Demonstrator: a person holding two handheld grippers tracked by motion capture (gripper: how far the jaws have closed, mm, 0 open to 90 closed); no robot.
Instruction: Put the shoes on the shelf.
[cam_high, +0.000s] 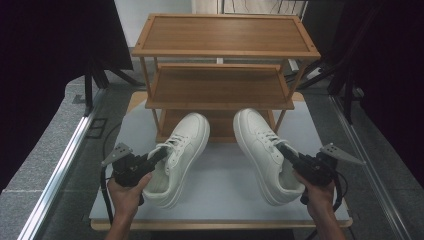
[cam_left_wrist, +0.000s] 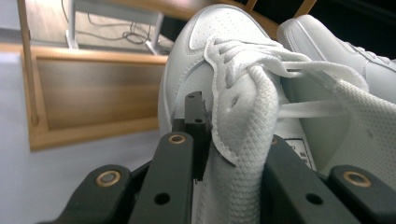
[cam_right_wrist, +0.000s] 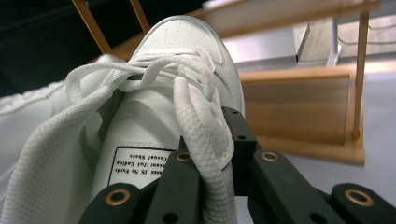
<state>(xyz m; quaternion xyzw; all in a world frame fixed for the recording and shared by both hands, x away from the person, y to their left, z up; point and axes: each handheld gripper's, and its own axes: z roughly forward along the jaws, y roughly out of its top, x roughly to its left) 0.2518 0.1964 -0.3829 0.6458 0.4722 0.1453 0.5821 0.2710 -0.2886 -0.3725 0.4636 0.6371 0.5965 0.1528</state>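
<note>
Left gripper (cam_high: 159, 155) closed on collar edge of left shoe (cam_high: 181, 155), one jaw inside, one outside; lace (cam_left_wrist: 261, 135) draped between jaws. Held by left hand (cam_high: 127, 192) at near left of board (cam_high: 220, 195). Right gripper (cam_high: 286, 151) likewise clamped on collar of right shoe (cam_high: 262, 150), lace and collar edge pinched between jaws; printed label (cam_right_wrist: 140, 163) on tongue just inside. Held by right hand (cam_high: 317, 192) at near right. Both shoes on board, toes pointing far, reaching lowest tier of rack (cam_high: 220, 87). Shoes side by side, heels apart.
</note>
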